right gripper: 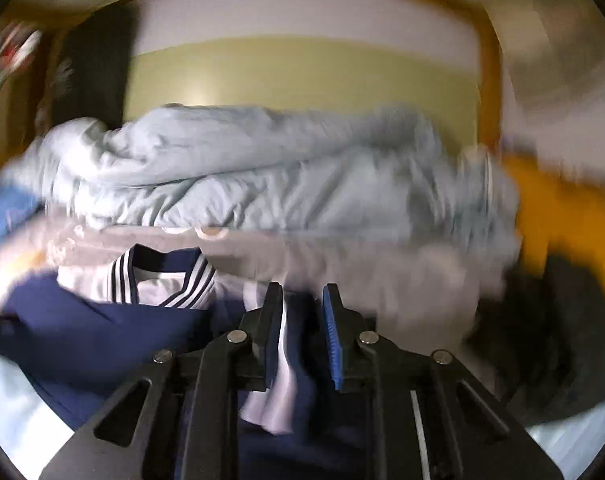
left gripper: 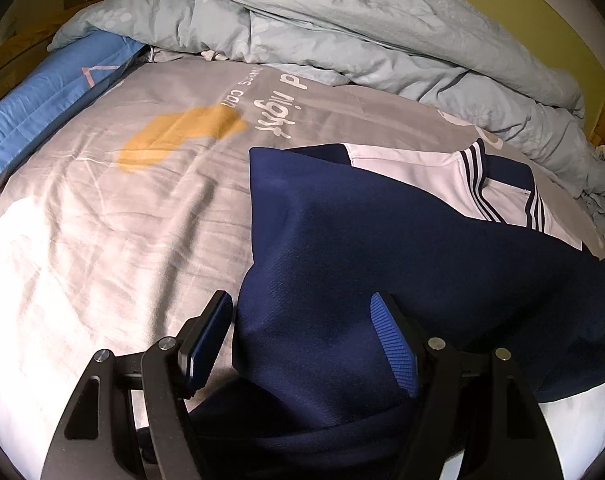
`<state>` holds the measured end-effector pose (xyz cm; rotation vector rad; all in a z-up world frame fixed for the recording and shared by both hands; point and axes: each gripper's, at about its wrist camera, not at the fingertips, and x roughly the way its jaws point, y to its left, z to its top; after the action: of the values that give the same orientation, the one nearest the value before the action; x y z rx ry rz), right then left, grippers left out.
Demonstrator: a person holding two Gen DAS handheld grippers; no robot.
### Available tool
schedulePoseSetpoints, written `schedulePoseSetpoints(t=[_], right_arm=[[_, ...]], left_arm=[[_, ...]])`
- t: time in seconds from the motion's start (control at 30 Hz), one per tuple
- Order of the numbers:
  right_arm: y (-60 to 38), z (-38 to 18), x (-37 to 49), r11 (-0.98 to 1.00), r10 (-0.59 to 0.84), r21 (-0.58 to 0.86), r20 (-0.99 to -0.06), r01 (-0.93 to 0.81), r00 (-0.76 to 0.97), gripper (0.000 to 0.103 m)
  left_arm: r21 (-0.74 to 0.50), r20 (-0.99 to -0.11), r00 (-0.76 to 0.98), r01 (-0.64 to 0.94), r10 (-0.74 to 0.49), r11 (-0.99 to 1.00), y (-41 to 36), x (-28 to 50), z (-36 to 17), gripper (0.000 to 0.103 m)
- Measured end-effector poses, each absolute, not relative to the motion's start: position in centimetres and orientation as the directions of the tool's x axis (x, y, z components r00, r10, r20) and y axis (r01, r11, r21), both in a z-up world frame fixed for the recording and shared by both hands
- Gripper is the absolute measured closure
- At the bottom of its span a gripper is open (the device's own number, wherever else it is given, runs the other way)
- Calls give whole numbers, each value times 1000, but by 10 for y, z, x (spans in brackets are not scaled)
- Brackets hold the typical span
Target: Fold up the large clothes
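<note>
A navy and white jacket with striped collar lies on the bed, partly folded. My left gripper is open just above its navy part, one finger off the left edge, one over the cloth. In the blurred right wrist view the jacket lies at lower left. My right gripper has its fingers close together around a navy and white fold of the jacket, which hangs between them.
The grey printed bedsheet covers the bed. A crumpled pale blue duvet is piled at the far end, also in the right wrist view. A blue pillow lies far left. A wooden bed frame stands at right.
</note>
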<state>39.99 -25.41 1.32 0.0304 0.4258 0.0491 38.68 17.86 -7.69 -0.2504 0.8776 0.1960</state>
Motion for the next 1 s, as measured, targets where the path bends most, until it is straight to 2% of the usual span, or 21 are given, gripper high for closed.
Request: schedulePoseSetpoints(t=[0.03,0.07,0.1,0.13,0.3,0.43,0.53,0.57,0.6,0.63,0.67,0.7,0.77,0.8,0.87,0.9,0.93,1.0], right_arm=[[-267,18,398,990,97,130,-406,-47,909,74],[-277,24,395,980,136,190,-389,-65,911,59],[-284,28,391,972,157,224,-379,-74,912,48],[-291,31,390,966,166,250,-384,-70,908,32],[-294,15,411,948,201,314,-479,-47,855,30],[-272,-15,477,932,296,357,-672,-53,679,30],[-249,-40,535,976,191,218,-835,-9,517,30],[-245,-50,547,984,150,175,-869,10,472,36],[-244,-59,557,987,131,158,-893,28,430,47],[-244,-64,561,981,158,189,-899,35,409,79],[-246,-63,562,973,186,224,-891,46,414,100],[-248,-55,560,966,209,254,-863,39,460,100],[-245,-14,545,962,238,266,-709,-61,664,100],[-243,12,528,957,265,253,-575,-139,774,100],[-246,49,481,927,363,207,-290,-313,885,101],[-248,53,463,928,365,167,-243,-332,899,101],[-251,46,454,937,348,140,-281,-320,894,100],[-262,8,454,959,282,123,-473,-254,835,100]], left_arm=[[-138,-778,625,-270,64,953,179,387,-76,29],[-137,-778,625,-270,65,953,179,387,-76,29],[-135,-778,625,-271,68,953,179,387,-76,29],[-132,-777,625,-269,68,954,178,387,-76,29],[-117,-776,627,-258,74,959,175,387,-76,29],[-122,-778,624,-255,67,959,174,388,-77,29],[-133,-778,625,-255,58,958,174,389,-77,29],[-136,-779,625,-254,55,958,174,389,-77,29],[-138,-779,624,-253,53,958,175,389,-78,29],[-141,-779,625,-250,48,958,175,389,-77,29],[-144,-779,625,-249,46,958,175,389,-77,29],[-145,-779,626,-248,44,958,174,389,-77,29],[-144,-777,628,-243,42,959,172,389,-76,29],[-143,-776,629,-240,42,960,171,388,-75,29],[-143,-774,632,-239,42,960,171,388,-75,29],[-147,-774,632,-241,41,959,171,388,-74,29],[-152,-774,632,-243,37,958,172,388,-74,29],[-161,-776,630,-246,32,956,174,387,-75,29]])
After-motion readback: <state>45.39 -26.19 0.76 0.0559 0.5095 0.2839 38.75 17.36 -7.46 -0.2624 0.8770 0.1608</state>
